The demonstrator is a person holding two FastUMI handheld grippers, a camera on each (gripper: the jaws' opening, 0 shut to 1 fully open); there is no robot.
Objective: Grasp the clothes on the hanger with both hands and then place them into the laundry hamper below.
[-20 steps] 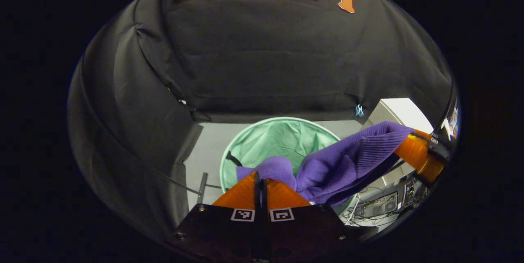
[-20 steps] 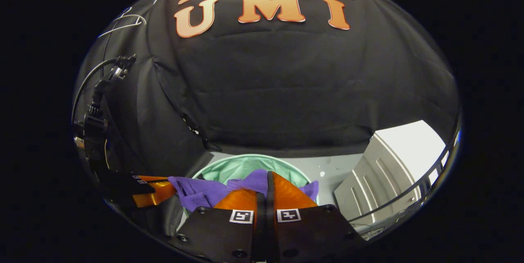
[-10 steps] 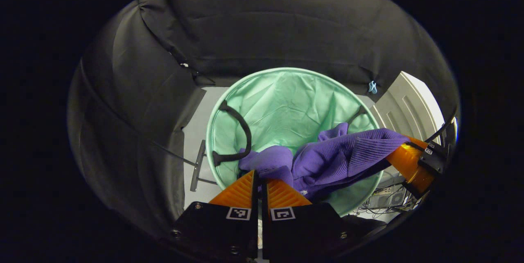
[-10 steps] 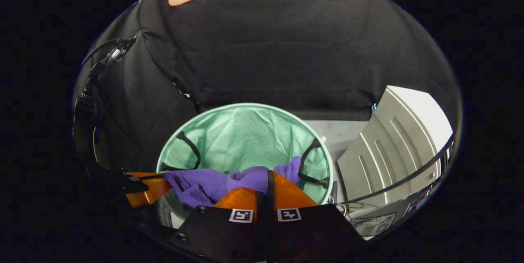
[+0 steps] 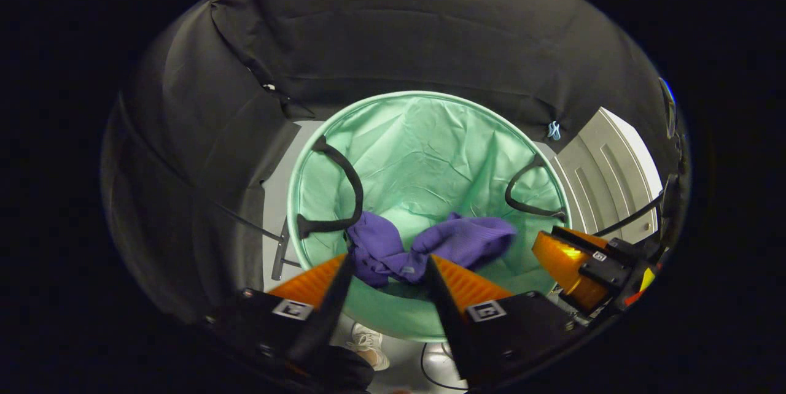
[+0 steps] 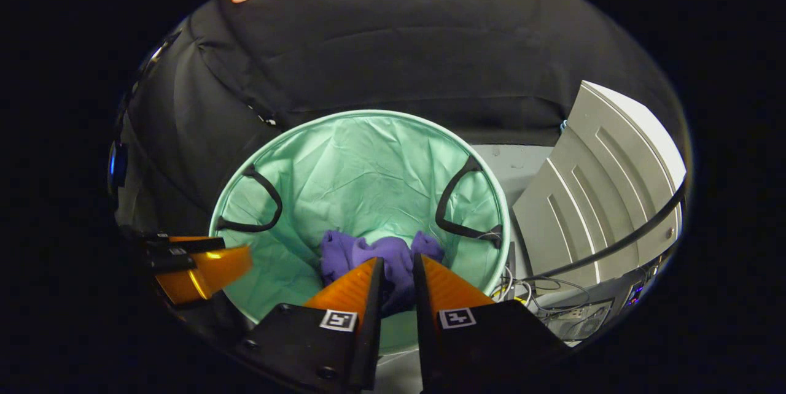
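In the left gripper view, the left gripper (image 5: 387, 271) hangs over the near rim of the hamper (image 5: 430, 154), its jaws spread wide with nothing between them. The garment (image 5: 430, 247) lies crumpled inside the hamper, beyond the jaws and clear of them. To the right in that view the right gripper (image 5: 568, 259) hovers at the hamper's edge. In the right gripper view its own jaws stand a little apart, released, with the garment (image 6: 381, 256) showing through the gap, down in the hamper (image 6: 362, 167); whether the tips touch the cloth I cannot tell. The step in hand looks like the release, the placing all but done. Next, both grippers should lift straight up and away without snagging the cloth or the black handles (image 6: 457, 207)
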